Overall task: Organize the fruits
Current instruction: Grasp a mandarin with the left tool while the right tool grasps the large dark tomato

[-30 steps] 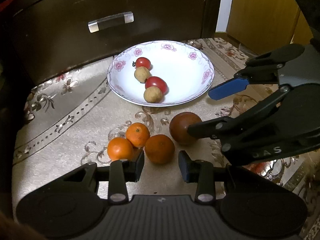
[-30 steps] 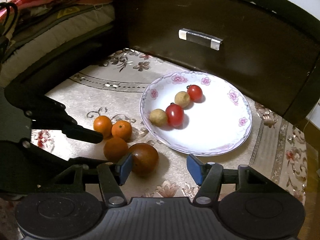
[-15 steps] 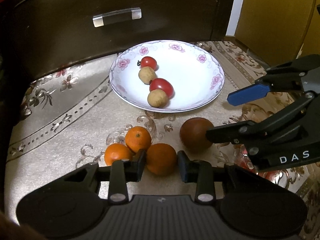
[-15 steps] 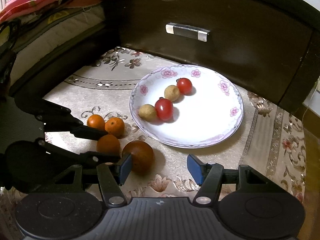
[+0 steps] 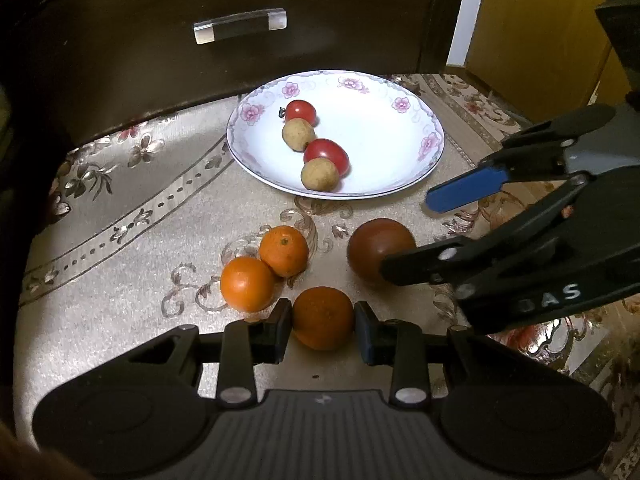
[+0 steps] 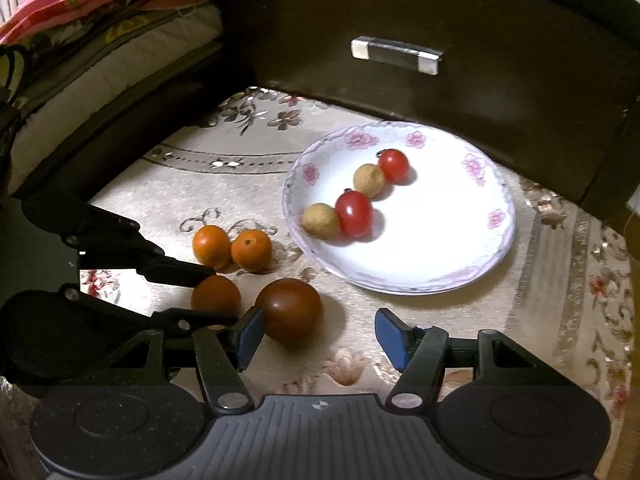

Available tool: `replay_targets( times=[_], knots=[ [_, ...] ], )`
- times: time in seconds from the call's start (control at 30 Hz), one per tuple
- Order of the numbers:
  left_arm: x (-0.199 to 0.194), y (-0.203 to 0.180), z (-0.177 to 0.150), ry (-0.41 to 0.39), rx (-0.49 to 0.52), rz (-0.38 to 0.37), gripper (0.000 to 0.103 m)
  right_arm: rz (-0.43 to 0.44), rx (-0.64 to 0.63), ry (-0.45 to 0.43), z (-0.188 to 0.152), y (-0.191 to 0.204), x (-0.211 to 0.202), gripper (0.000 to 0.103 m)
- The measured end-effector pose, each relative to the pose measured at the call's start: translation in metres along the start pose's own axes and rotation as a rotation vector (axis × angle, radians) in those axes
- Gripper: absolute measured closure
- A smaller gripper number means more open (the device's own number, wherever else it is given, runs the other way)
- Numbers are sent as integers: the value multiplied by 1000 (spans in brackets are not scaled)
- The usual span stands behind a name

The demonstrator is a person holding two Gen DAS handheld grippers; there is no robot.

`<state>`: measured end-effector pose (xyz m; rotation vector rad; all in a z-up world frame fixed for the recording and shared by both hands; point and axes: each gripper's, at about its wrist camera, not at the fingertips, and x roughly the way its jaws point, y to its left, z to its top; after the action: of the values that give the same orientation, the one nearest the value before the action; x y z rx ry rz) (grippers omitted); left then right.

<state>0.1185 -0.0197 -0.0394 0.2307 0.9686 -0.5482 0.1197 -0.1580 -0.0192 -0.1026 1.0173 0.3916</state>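
Note:
Three oranges lie on the patterned cloth. My left gripper [image 5: 321, 330] is shut on the nearest orange [image 5: 323, 318], its pads pressing both sides; the other two oranges [image 5: 264, 268] touch each other just beyond. A dark brown round fruit [image 6: 290, 310] rests by the left pad of my right gripper [image 6: 319, 336], which stands open with a wide gap on its right side. In the right wrist view the left gripper [image 6: 208, 296] straddles the held orange [image 6: 216, 294]. The flowered white plate [image 5: 400, 168] holds two red tomatoes and two tan round fruits in a row.
A dark wooden drawer front with a clear handle [image 5: 240, 30] rises right behind the plate. Folded bedding [image 6: 80, 40] lies at the far left. The right gripper's black frame [image 5: 540, 248] reaches in beside the brown fruit, close to the left gripper.
My left gripper moved forward around the nearest orange and closed onto it. The right gripper stayed beside the brown fruit, jaws about the same.

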Motion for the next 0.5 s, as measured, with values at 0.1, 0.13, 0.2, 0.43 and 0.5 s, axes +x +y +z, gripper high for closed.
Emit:
replay_targets(
  times=[0.1, 0.13, 0.2, 0.43, 0.5],
  knots=[
    [-1, -1, -1, 2, 4, -6, 63, 14, 12, 0, 3, 3, 5, 45],
    [-1, -1, -2, 2, 6, -7, 63, 18, 16, -1, 4, 3, 7, 45],
    [-1, 0, -3, 2, 5, -9, 63, 31, 29, 4, 5, 4, 10, 46],
    [-1, 2, -3, 4, -13, -11, 63, 75, 44, 19, 6, 8, 20, 56],
    [-1, 1, -3, 5, -6, -9, 63, 79, 51, 15, 7, 8, 20, 56]
  ],
)
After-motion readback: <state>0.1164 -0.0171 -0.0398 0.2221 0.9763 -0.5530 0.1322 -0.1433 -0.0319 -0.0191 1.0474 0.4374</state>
